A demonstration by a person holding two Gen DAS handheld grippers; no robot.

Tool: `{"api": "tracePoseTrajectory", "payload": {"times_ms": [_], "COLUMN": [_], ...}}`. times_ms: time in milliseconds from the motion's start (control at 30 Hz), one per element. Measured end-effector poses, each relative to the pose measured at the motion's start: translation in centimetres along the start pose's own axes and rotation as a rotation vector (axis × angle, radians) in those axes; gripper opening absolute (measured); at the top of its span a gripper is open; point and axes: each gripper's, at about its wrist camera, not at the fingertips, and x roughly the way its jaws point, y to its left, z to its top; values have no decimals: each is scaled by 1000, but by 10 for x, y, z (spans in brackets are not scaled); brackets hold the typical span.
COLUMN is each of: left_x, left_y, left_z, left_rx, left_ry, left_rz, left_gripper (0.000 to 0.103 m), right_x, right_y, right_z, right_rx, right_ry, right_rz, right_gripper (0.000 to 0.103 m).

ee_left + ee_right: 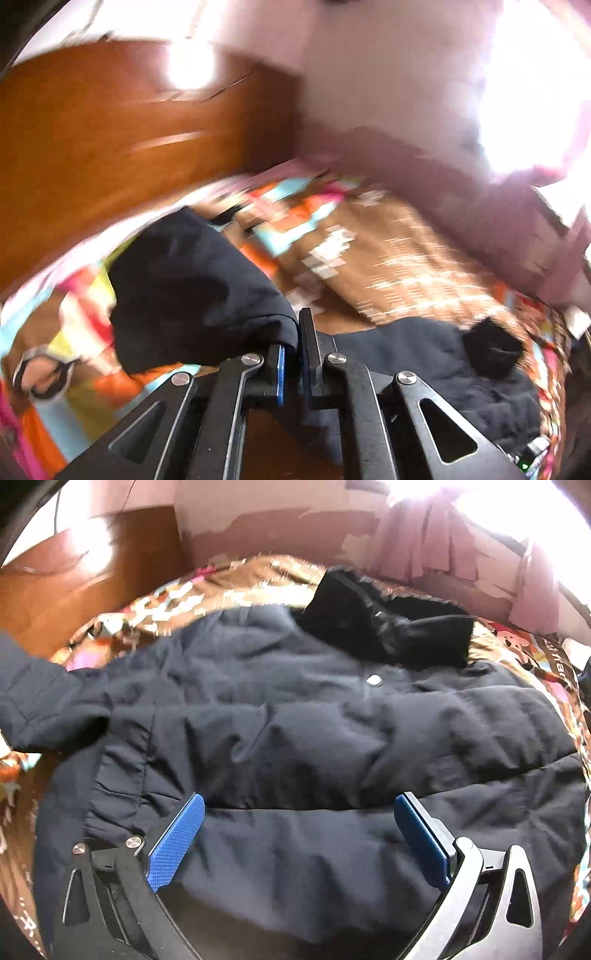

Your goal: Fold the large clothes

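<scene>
My left gripper [291, 345] is clenched on the cuff end of a sleeve [192, 288] of the dark navy jacket [314, 738], the blue pads pinching the fabric between them. The sleeve rises from the jaws and hangs out to the left above the patterned bedspread [388, 251], well in front of the wooden headboard [110, 140]. This view is blurred, so finer detail of the cloth is lost.

The jacket lies spread front-up on the bed, puffy and quilted, with horizontal stitch lines across the body and many soft wrinkles. A small silver snap [373, 680] sits near the top of the chest. Its black fuzzy collar [388, 627] lies at the far end, toward the pink curtain [443, 546]; the hem end is nearest me. So its long axis runs away from me, collar pointing to the far side of the bed, tilted slightly right.

My right gripper [301, 834] is released, its blue pads spread wide just above the lower body of the jacket, gripping nothing.
</scene>
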Motion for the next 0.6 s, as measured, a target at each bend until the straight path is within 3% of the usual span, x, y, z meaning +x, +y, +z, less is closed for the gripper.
{"api": "tracePoseTrajectory", "payload": {"times_ms": [133, 267, 433, 600], "left_x": [-16, -28, -25, -11], "left_y": [-59, -123, -208, -272], "left_z": [12, 4, -23, -73], "left_rx": [65, 159, 290, 368], "left_ry": [-3, 34, 117, 241], "left_rz": [-156, -306, -438, -534], "left_gripper": [6, 6, 6, 6], "right_x": [-27, -48, -70, -80], "right_y": [-30, -68, -126, -188], "right_z": [6, 9, 8, -6], "right_rx": [29, 90, 174, 294], "right_ry": [-38, -62, -82, -74], "right_rz": [-5, 34, 82, 115], "right_gripper": [101, 101, 101, 101]}}
